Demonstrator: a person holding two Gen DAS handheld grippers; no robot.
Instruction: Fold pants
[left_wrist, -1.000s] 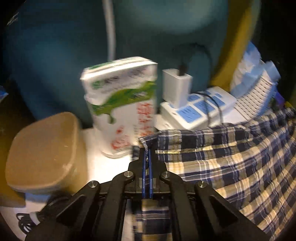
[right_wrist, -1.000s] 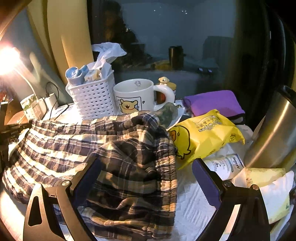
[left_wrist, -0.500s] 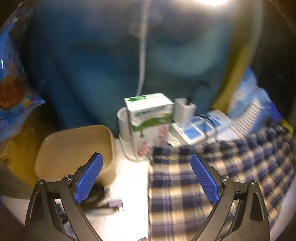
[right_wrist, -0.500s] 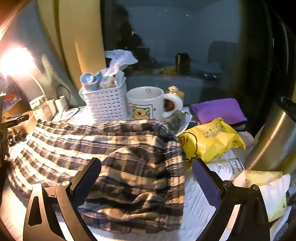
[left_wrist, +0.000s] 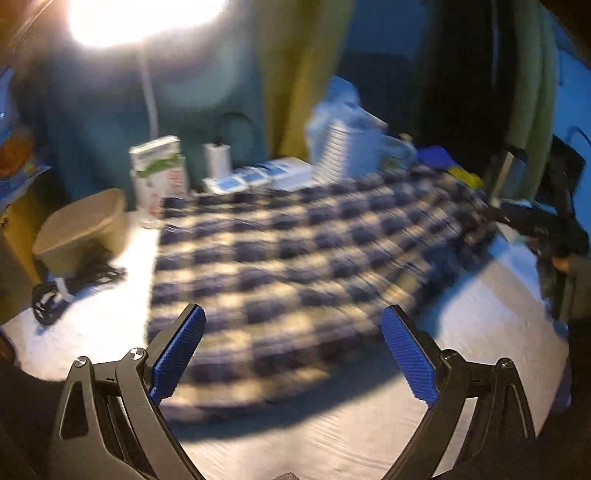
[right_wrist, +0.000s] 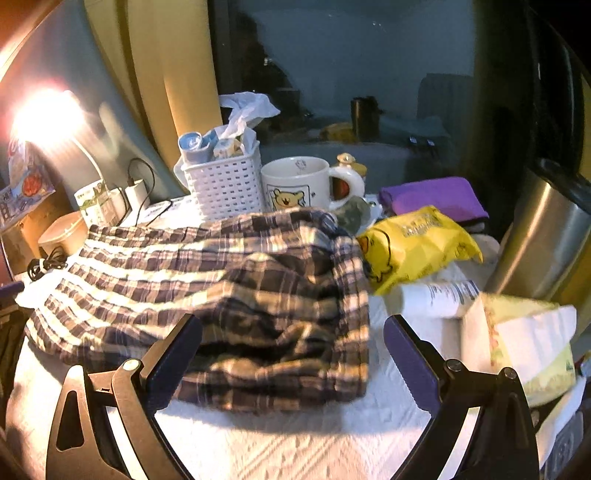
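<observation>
1. Both jaws released wide, nothing held: left gripper (left_wrist: 291, 354), right gripper (right_wrist: 291, 354).
2. Pants (right_wrist: 221, 288) lie folded on the table (right_wrist: 295, 443).
3. Likely soft, light, limp; pinch a hem corner.

The white-covered table (right_wrist: 295, 443) carries plaid pants (right_wrist: 221, 280) ahead of the right gripper (right_wrist: 293, 354) (yellow packet (right_wrist: 413, 247) just right).

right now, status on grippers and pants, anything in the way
Left gripper open, empty. Right gripper open, empty. Pants folded on table, untouched. Yellow bag and mug crowd the far edge.
</observation>
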